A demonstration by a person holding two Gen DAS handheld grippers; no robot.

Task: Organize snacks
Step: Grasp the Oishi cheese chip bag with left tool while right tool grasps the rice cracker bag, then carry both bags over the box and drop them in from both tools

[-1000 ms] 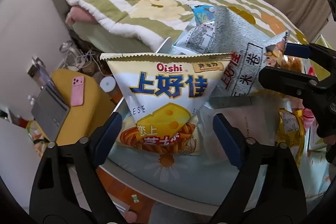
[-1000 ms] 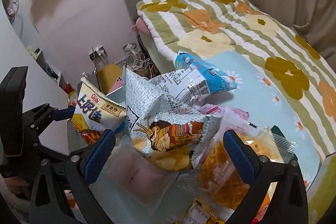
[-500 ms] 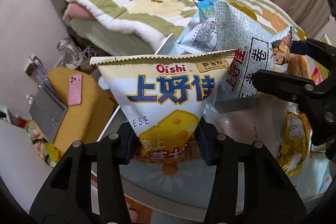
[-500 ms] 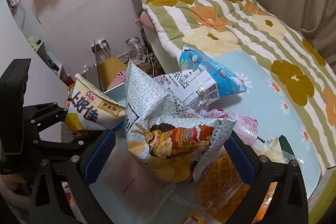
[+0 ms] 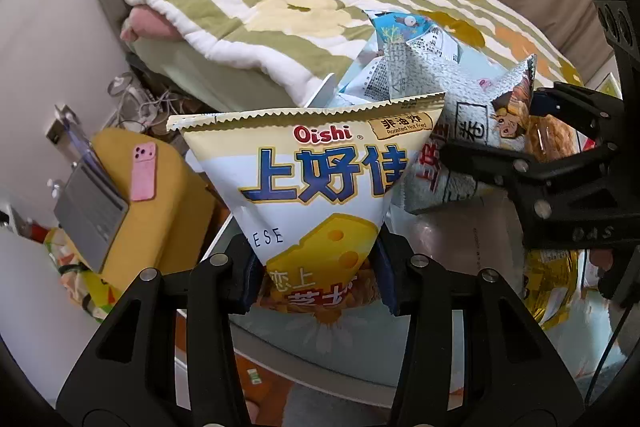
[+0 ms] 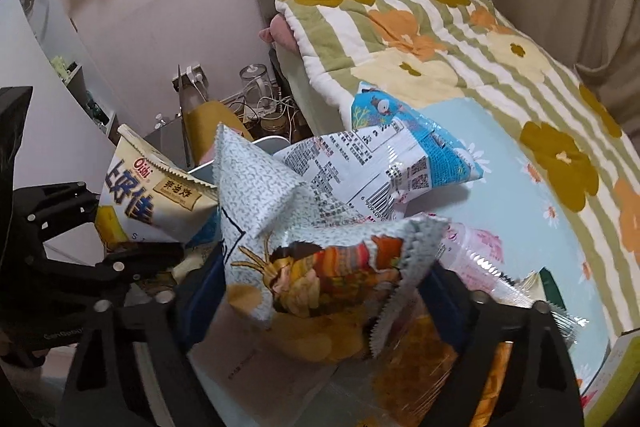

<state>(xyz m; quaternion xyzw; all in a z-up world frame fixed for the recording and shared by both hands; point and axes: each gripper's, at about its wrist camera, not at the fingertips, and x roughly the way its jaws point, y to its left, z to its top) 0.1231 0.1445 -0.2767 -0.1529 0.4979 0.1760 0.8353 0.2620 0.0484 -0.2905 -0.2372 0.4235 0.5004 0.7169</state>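
My left gripper is shut on the bottom of a white and yellow Oishi cheese snack bag, which stands upright between its fingers; the bag also shows in the right wrist view. My right gripper is shut on a grey patterned chip bag with a cartoon figure, which also shows in the left wrist view. A blue and white snack bag lies behind on the bed. Orange snacks in a clear pack lie under the right gripper.
A striped flowered quilt covers the far half of the bed, and a light blue sheet covers the near part. A yellow stool with a pink phone and a laptop stands left of the bed.
My left gripper has closed on the Oishi bag and holds it. My right gripper has closed on the grey chip bag. Both cameras have shifted slightly.
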